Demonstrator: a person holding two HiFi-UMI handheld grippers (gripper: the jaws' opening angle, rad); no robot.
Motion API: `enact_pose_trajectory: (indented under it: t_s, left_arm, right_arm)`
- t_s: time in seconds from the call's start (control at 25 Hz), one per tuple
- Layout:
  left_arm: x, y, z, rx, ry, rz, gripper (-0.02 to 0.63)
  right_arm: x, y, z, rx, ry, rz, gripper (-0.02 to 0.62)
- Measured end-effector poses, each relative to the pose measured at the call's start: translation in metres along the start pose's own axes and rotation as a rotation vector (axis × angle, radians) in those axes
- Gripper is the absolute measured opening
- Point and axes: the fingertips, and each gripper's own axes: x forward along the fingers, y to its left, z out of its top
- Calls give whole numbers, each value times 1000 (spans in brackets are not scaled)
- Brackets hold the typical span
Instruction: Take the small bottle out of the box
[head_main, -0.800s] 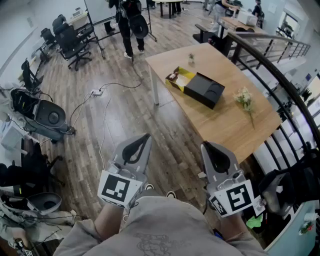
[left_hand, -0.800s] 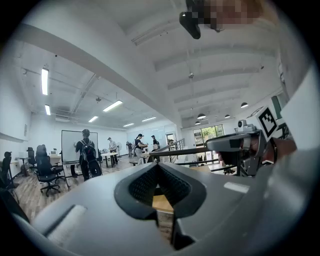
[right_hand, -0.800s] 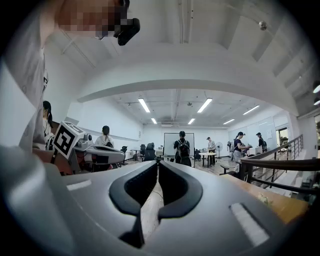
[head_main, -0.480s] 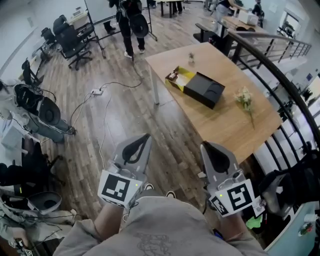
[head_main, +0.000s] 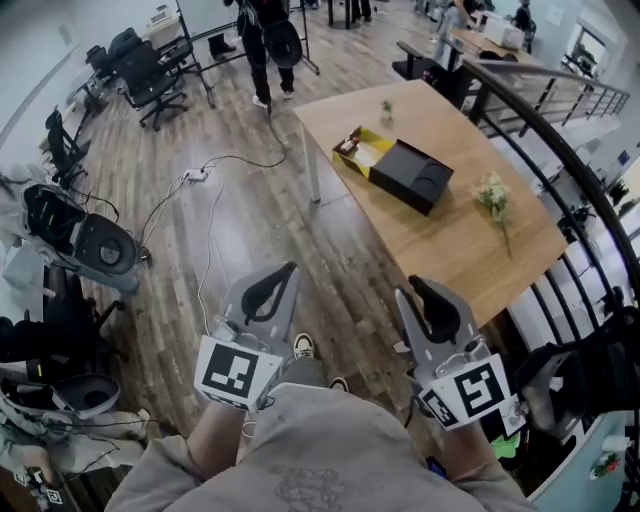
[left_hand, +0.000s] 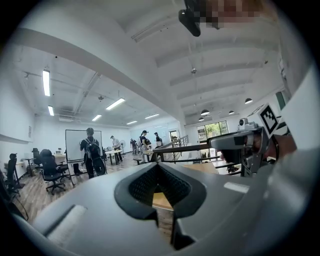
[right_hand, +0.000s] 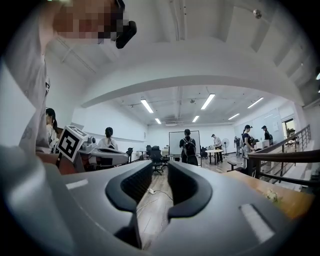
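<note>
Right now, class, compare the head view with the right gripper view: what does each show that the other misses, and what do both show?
Only the head view: the black and yellow box lying on the wooden table, and the person's shoe.
Only the right gripper view: the ceiling lights, and the slight gap between the right tool's jaws, with nothing in it.
Both: the table, the flower sprig on it, the power strip on the floor, and the railing.
</note>
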Motion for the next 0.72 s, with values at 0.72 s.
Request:
enact_pose_trajectory:
  t_s: [0.72]
  left_arm:
    - [63, 69, -23, -12, 23, 21, 2]
  right_arm:
    - [96, -52, -31, 8, 93, -18, 233]
